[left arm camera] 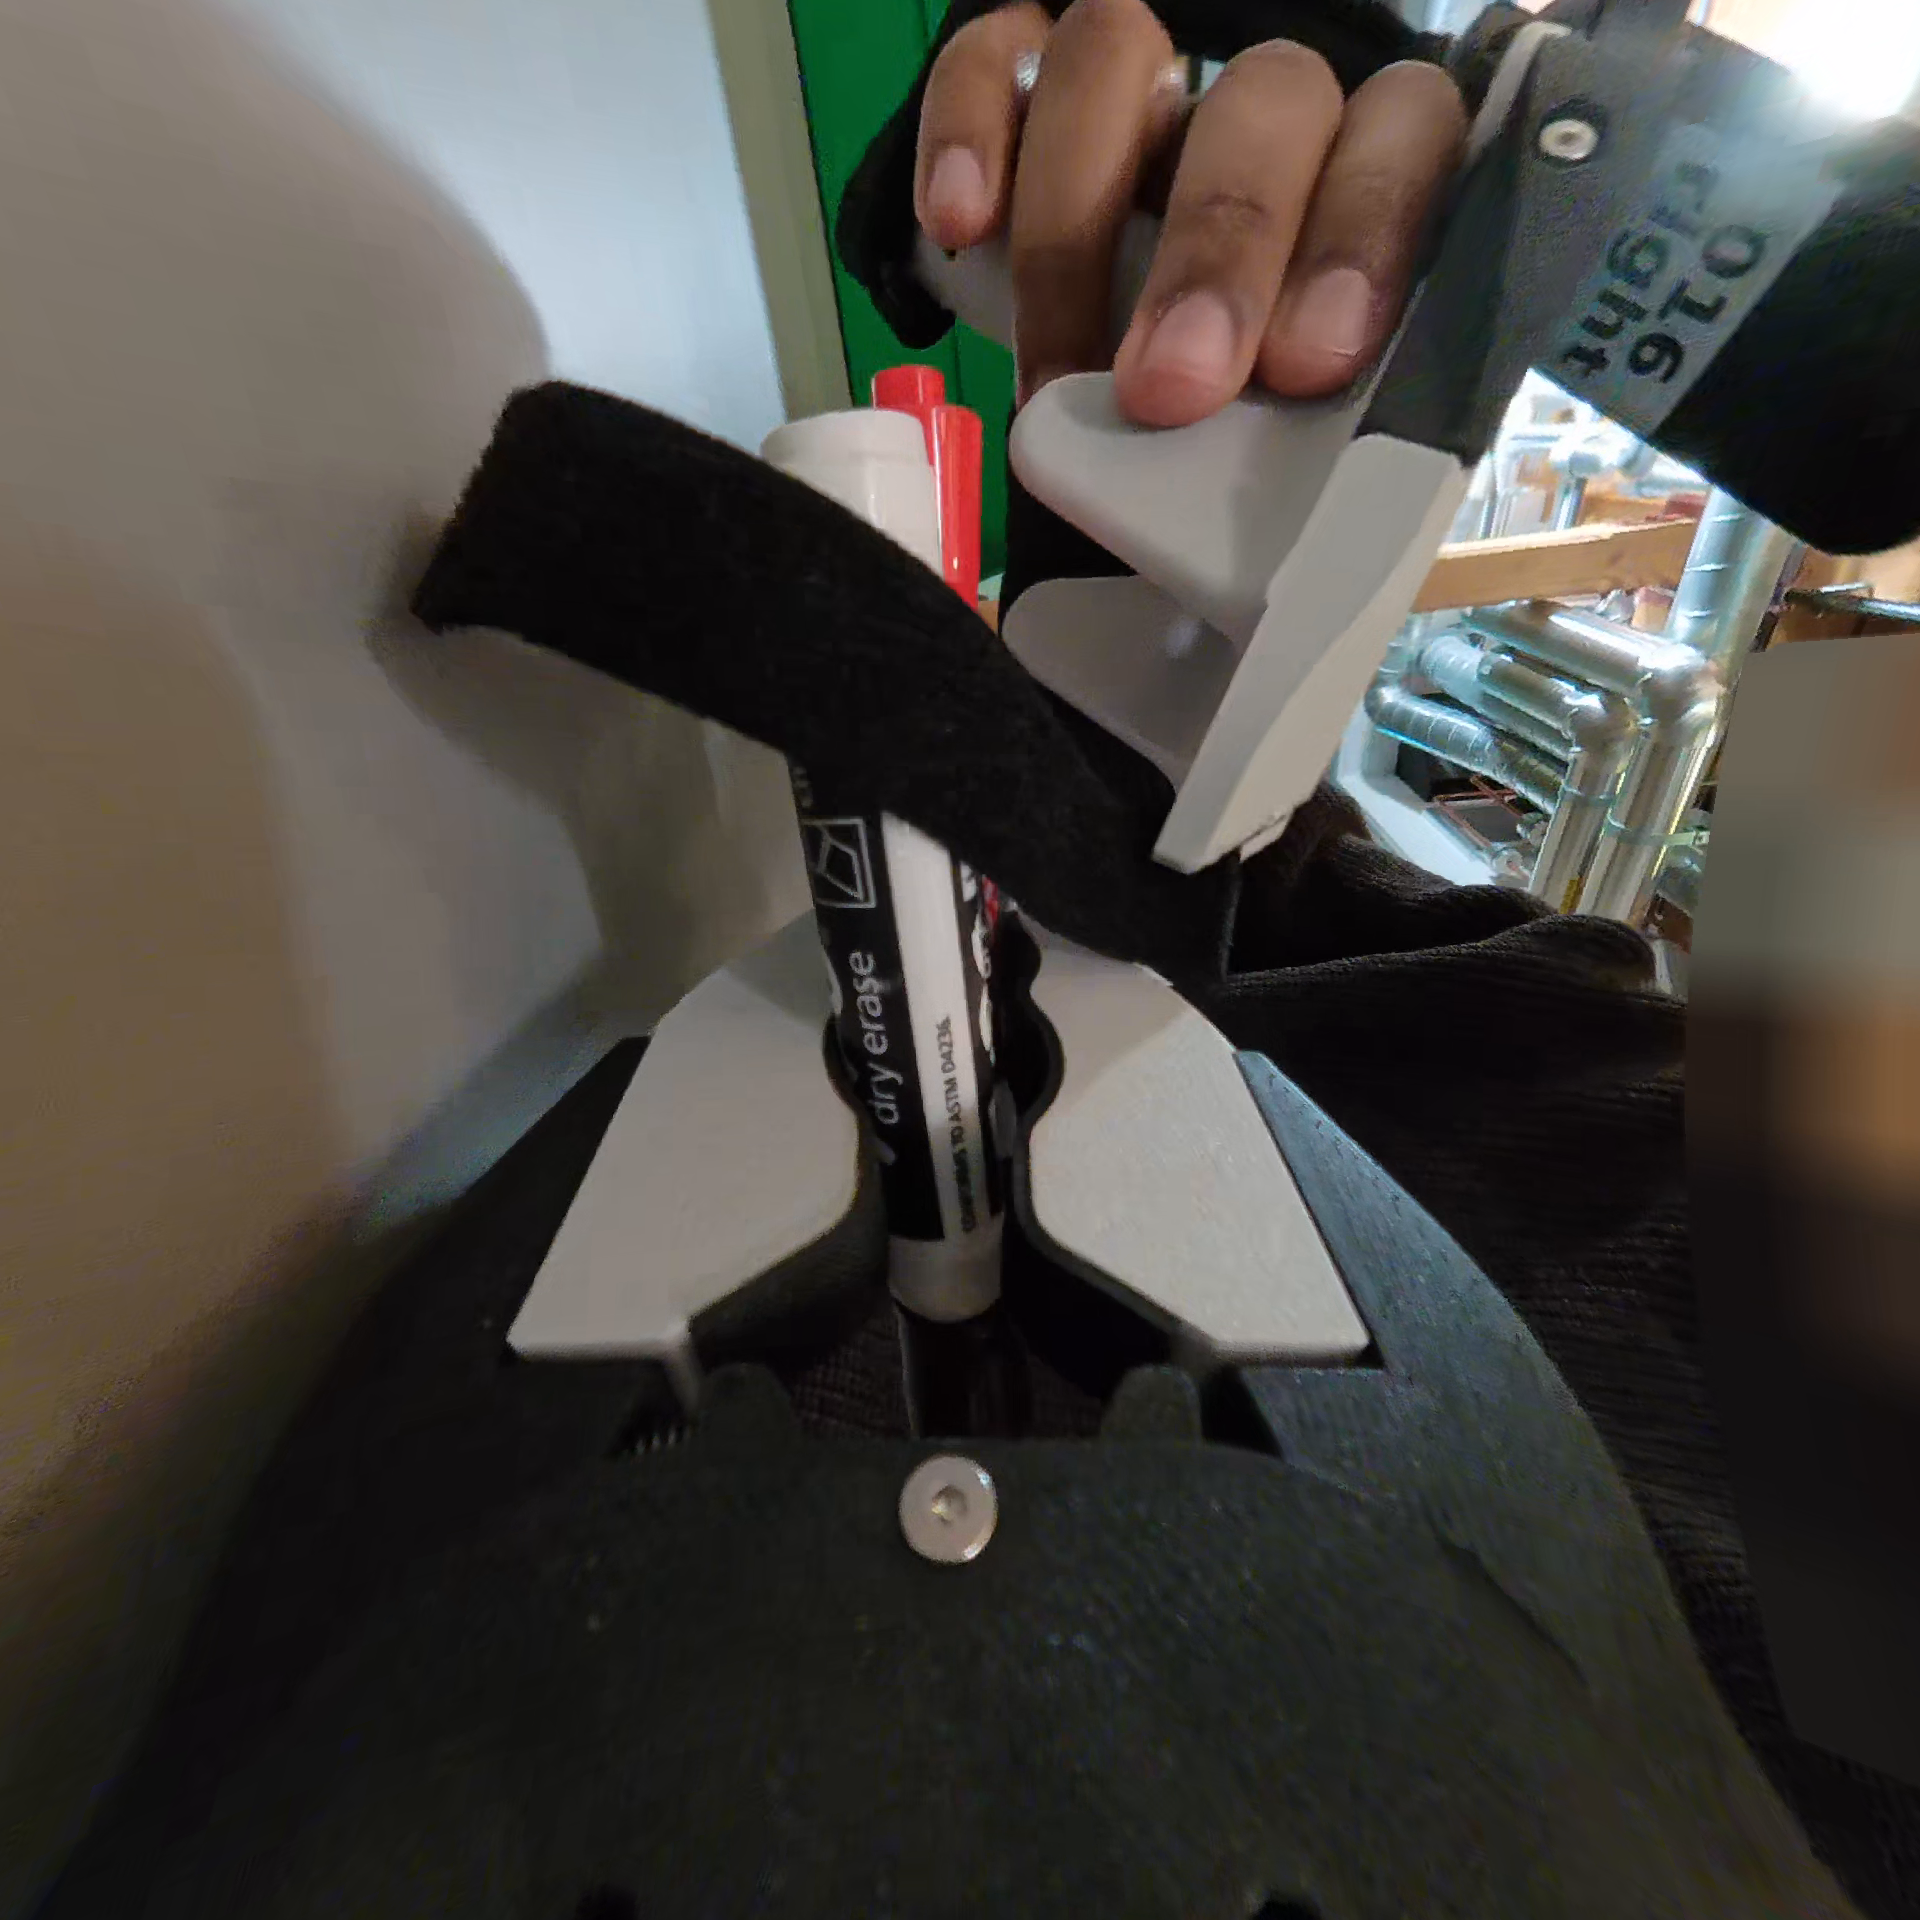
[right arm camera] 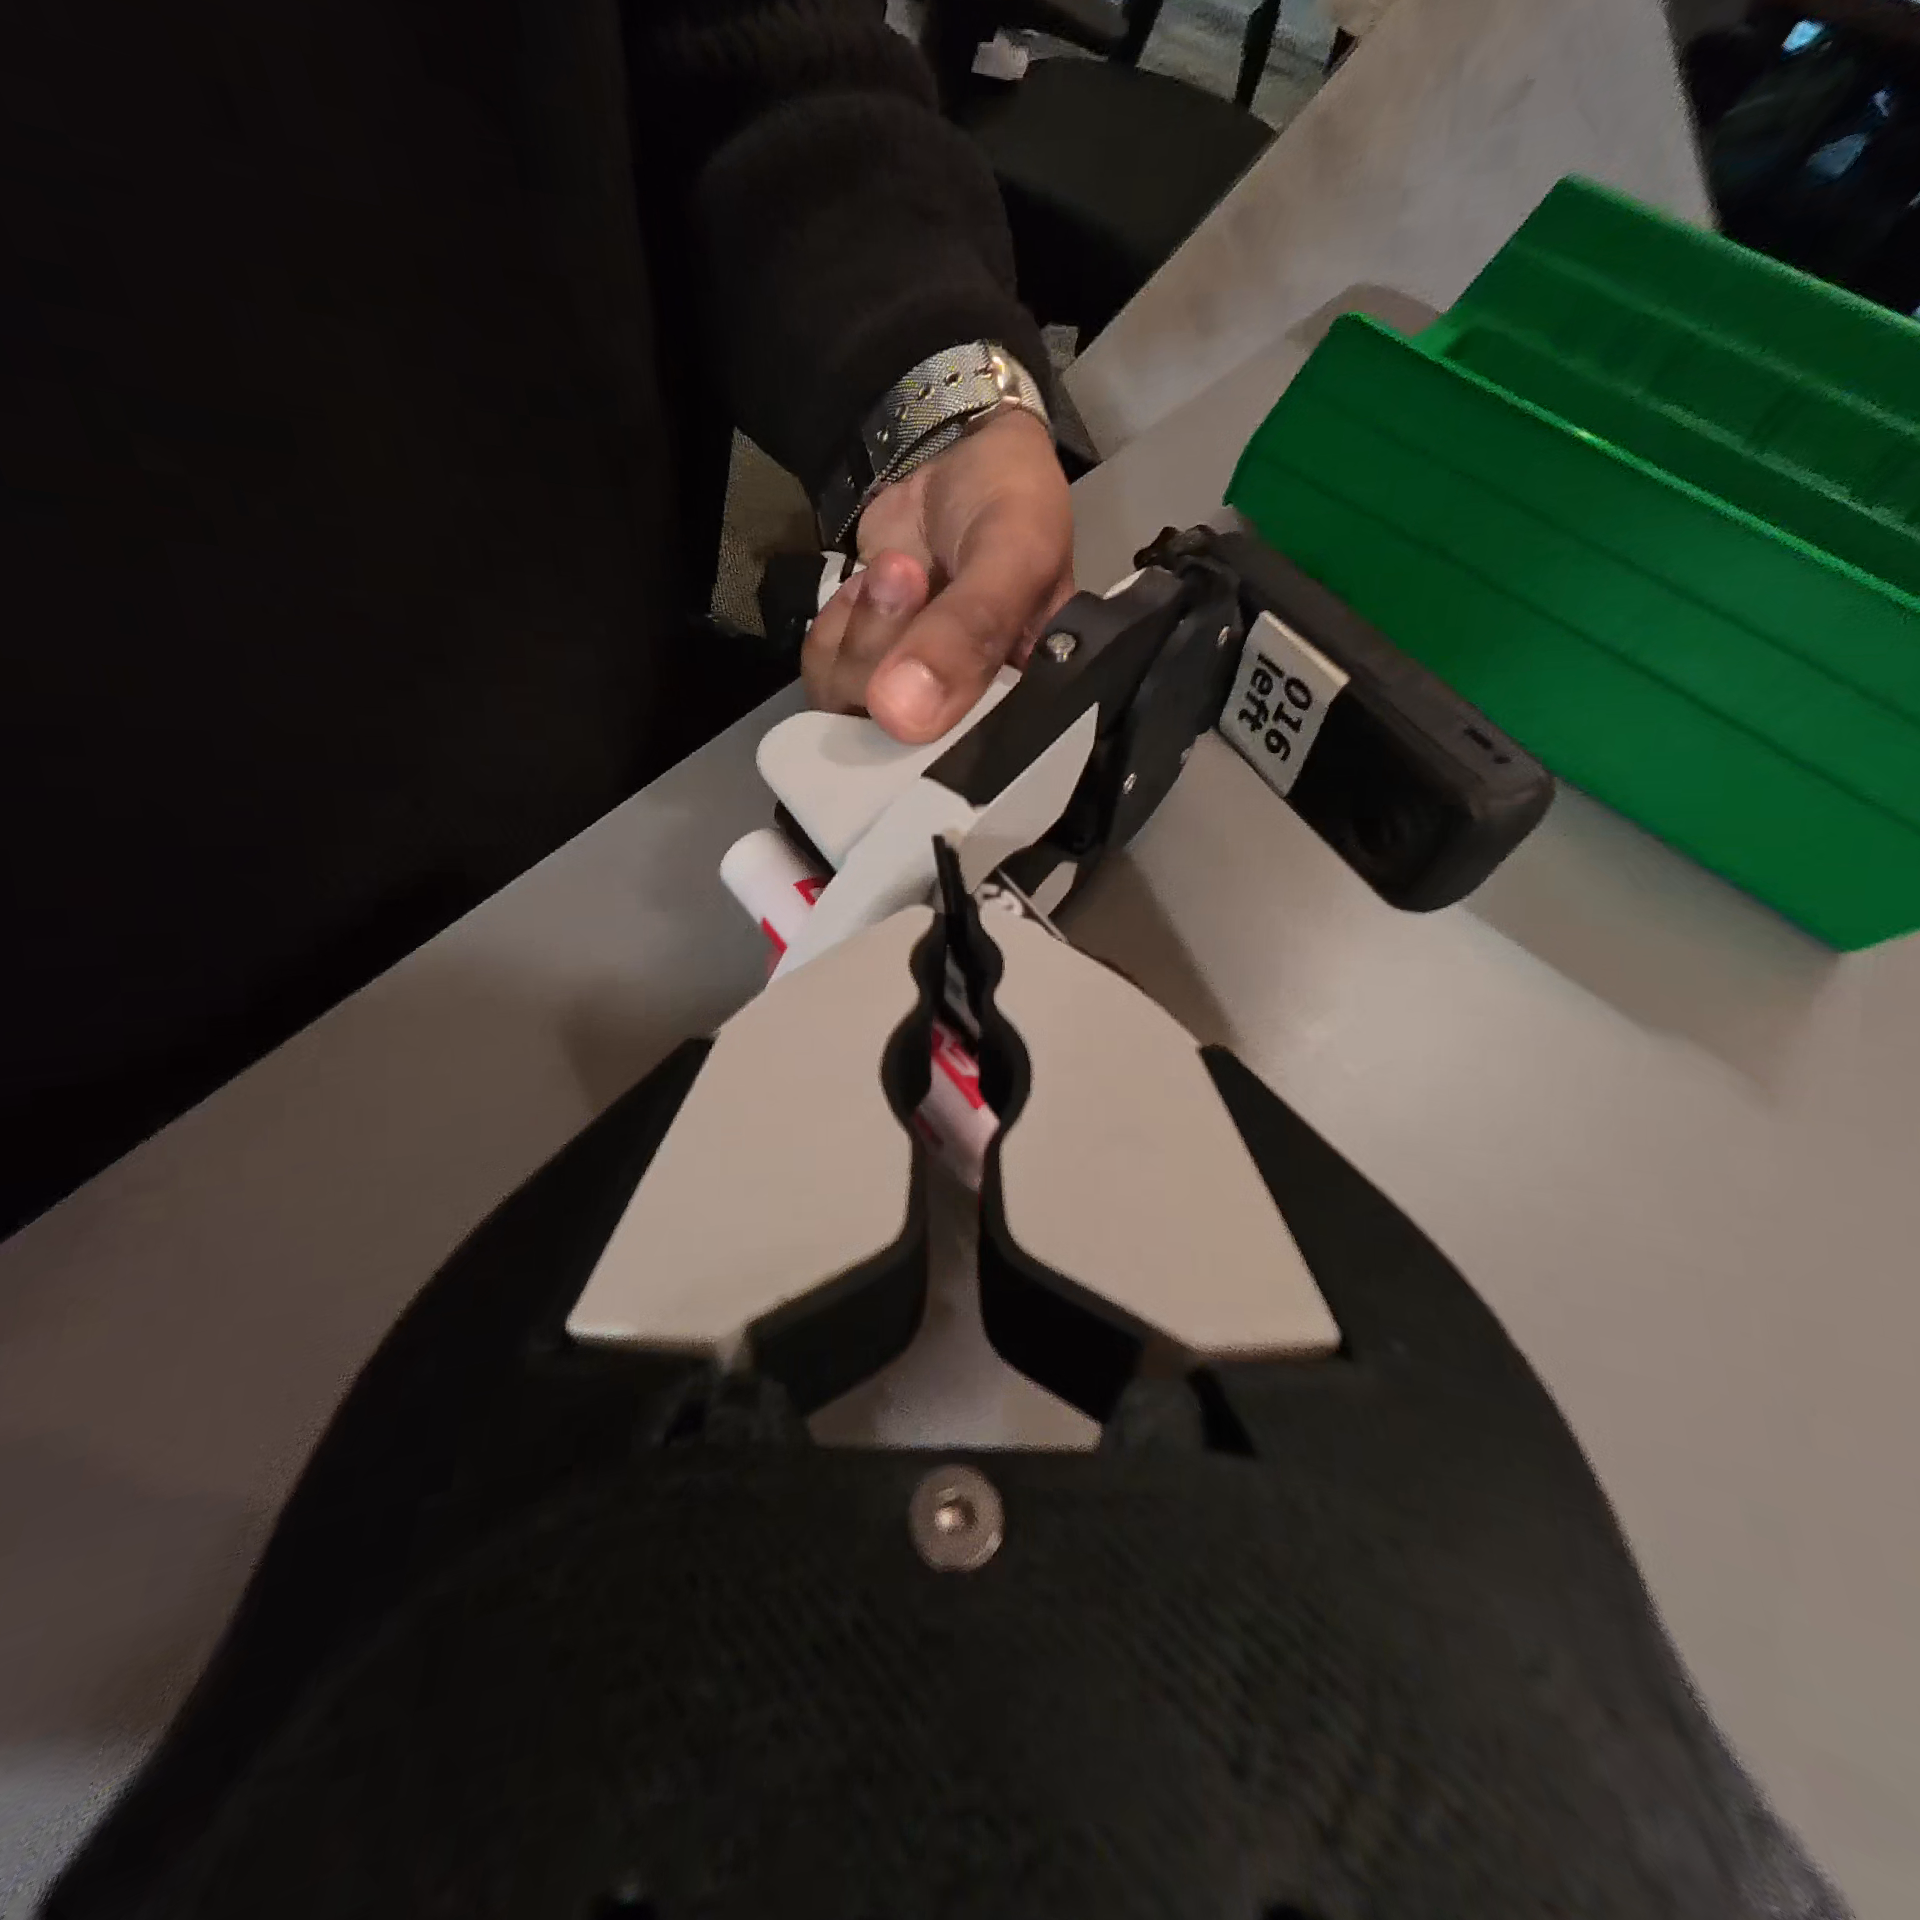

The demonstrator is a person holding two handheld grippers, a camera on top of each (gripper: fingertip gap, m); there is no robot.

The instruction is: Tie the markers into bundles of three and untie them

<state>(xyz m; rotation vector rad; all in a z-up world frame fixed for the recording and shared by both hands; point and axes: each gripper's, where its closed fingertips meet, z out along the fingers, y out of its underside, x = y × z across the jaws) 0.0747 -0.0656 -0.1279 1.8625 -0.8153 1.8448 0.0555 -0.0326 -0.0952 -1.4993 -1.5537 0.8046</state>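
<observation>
My left gripper [left arm camera: 935, 987] is shut on a bundle of markers [left arm camera: 920, 1091]: white barrels with black labels, and red caps [left arm camera: 956, 488] at the far end. A black strap [left arm camera: 779, 644] crosses over the bundle from upper left to lower right. My right gripper [left arm camera: 1184, 821], held by a hand, pinches the strap's right end. In the right wrist view my right gripper [right arm camera: 954, 935] is shut on the thin black strap [right arm camera: 948, 883], just in front of the left gripper [right arm camera: 914, 862] and the white and red markers [right arm camera: 764, 883].
The grey table [right arm camera: 1351, 1143] lies under both grippers. A green bin [right arm camera: 1610, 582] stands at its right, behind the left gripper's camera block, and shows behind the markers in the left wrist view [left arm camera: 883, 260]. Metal pipes [left arm camera: 1558, 727] stand far right. A dark-sleeved arm [right arm camera: 831, 260] is at left. Across from one pair of fingers to the other is roughly 5 centimeters.
</observation>
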